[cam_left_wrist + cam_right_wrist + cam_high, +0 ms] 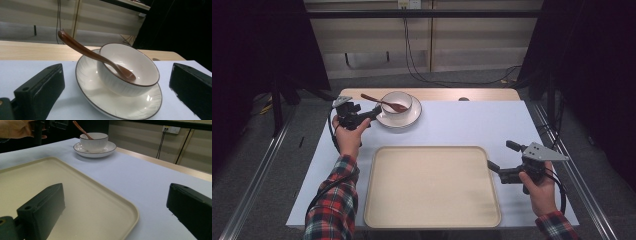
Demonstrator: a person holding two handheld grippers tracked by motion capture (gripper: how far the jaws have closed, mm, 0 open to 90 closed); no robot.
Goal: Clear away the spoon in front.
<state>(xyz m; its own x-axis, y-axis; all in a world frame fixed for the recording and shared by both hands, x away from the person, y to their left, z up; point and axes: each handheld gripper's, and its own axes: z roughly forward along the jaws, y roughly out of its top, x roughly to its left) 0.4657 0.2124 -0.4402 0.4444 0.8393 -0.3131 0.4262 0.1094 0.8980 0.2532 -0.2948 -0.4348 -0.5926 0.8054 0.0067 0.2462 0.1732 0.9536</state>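
Note:
A white bowl [397, 101] stands on a white plate [408, 119] at the far left of the light blue table cover. A brown spoon [380, 101] rests in the bowl, its handle sticking out to the left over the rim. My left gripper [371, 116] is open just left of the plate, and in the left gripper view the plate [110, 102] and bowl [130, 72] sit between its jaws without touching them. My right gripper [502, 156] is open at the right edge of a large cream tray [432, 185], with nothing in it.
The tray [75, 200] is bare and takes up the near middle of the table. A strip of wooden tabletop [437, 94] shows along the far edge. Dark curtains hang at both sides, and cables run across the floor behind.

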